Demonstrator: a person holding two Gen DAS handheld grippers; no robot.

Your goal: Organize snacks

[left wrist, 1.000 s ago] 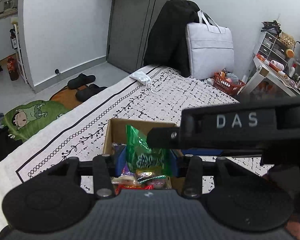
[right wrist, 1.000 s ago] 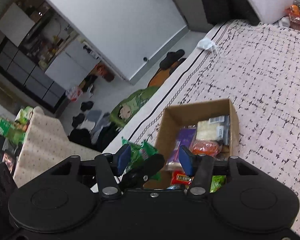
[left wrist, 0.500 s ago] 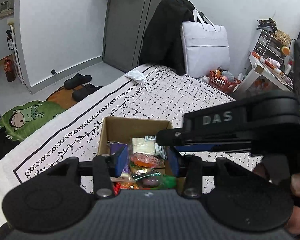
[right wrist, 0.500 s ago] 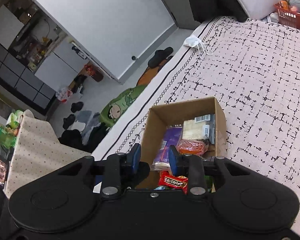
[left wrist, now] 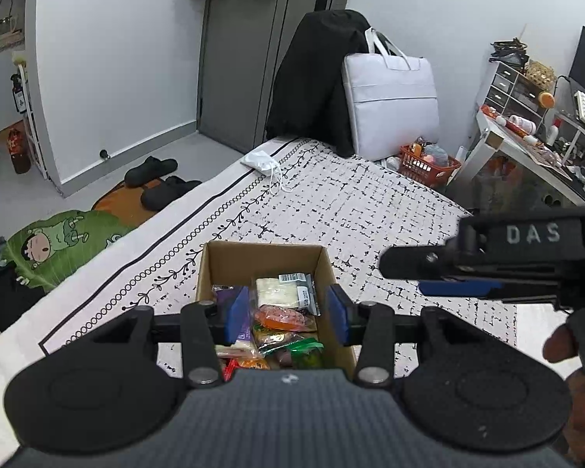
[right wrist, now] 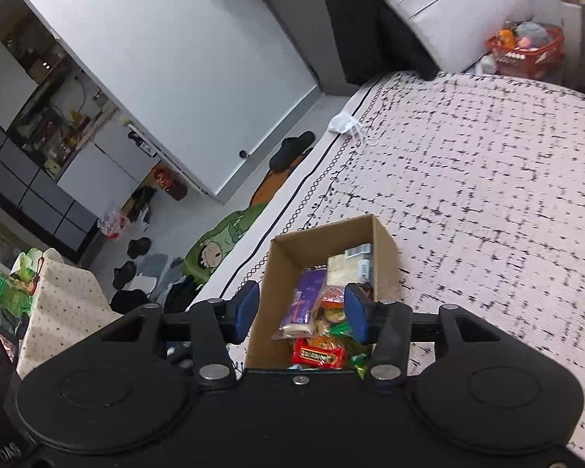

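- Left wrist view: left gripper (left wrist: 288,315), jaws apart and empty; the green packet it held a second ago now lies in the cardboard box (left wrist: 218,261) on the bedspread (left wrist: 370,202). Judged: one more snack stowed. Right gripper (left wrist: 440,277) alongside at right, empty.
- Count here: one box; about seven packets, heaped; one face mask (left wrist: 259,160).
- Right wrist view: right gripper (right wrist: 302,312), jaws apart, wider than half a second ago, nothing between them. One red bar (right wrist: 318,355), one purple packet (right wrist: 304,304) in the box.

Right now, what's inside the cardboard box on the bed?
The cardboard box holds snack packets: a pale clear-wrapped pack, an orange one, a purple one, a red bar. Anything beneath them is hidden.
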